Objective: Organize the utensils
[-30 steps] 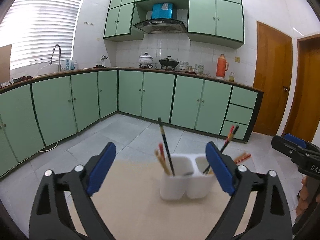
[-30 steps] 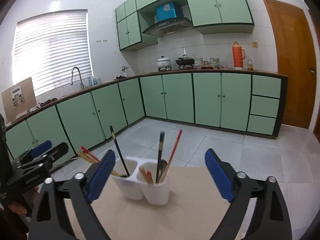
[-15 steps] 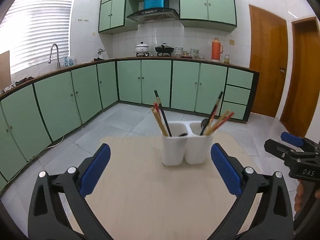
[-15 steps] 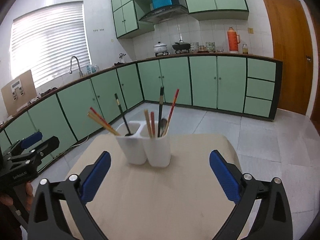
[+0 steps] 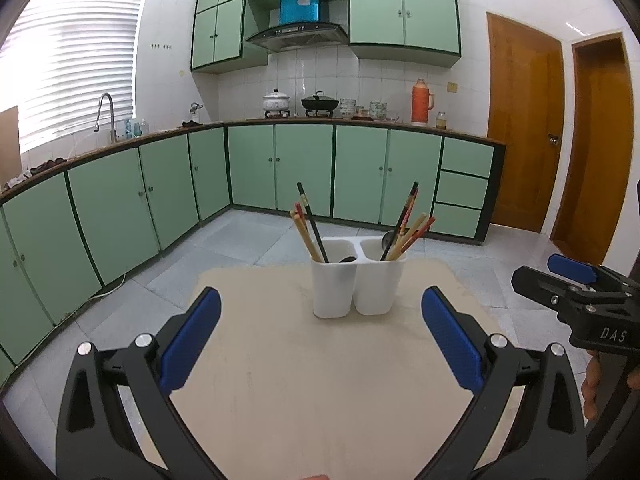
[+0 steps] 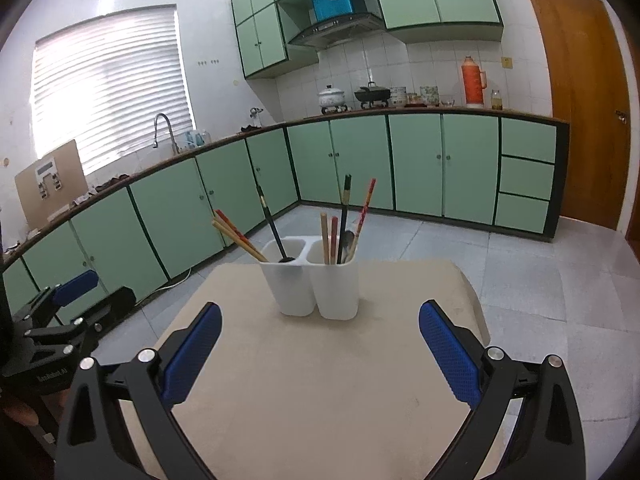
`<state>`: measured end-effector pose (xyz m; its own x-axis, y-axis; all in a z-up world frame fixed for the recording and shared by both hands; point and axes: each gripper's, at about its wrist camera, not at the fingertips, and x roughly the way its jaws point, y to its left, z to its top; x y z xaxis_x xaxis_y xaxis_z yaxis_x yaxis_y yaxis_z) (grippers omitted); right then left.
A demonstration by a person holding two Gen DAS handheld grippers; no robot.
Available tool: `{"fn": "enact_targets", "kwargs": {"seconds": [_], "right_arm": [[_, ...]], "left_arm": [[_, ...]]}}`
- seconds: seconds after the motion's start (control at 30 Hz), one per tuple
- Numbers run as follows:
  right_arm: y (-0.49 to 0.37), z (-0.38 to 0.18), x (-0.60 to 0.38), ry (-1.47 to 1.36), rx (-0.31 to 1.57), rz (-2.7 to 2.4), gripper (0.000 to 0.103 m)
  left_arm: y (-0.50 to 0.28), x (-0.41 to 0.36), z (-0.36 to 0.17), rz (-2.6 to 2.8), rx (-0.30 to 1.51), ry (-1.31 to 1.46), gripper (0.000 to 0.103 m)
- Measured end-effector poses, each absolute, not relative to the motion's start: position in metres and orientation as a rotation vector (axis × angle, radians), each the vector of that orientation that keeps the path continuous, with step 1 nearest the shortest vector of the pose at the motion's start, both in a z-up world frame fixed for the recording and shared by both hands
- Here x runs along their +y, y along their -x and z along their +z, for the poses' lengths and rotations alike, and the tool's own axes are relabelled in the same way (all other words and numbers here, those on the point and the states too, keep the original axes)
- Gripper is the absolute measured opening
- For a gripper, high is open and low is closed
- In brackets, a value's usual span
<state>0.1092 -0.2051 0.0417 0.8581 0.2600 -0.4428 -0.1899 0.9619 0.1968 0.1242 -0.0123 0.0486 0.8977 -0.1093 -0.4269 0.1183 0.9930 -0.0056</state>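
I am holding both tongs released, the left gripper (image 5: 320,336) and right gripper (image 6: 320,340) gaping above a beige table (image 5: 320,392). The white holder (image 5: 358,280) is standing toward the table's far edge, its chopsticks (image 5: 306,230) leaning outward. Green cabinets (image 5: 304,172) and a grey tiled floor (image 5: 248,236) are surrounding me.

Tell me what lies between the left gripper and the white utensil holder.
Nothing: in the left wrist view, only bare beige table separates the open left gripper from the white utensil holder.
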Motion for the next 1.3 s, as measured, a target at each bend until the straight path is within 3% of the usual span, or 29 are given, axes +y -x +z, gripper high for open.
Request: {"fn": "enact_targets", "kwargs": {"seconds": [0.5, 1.3], "right_arm": [[-0.087, 0.074, -0.198, -0.091, 0.423, 0.264, 0.097], [-0.095, 0.069, -0.193, -0.08, 0.447, 0.269, 0.097]], "left_arm": [[-0.105, -0.018, 0.073, -0.12, 0.393, -0.011, 0.097], [-0.106, -0.013, 0.071, -0.121, 0.404, -0.009, 0.097]]}}
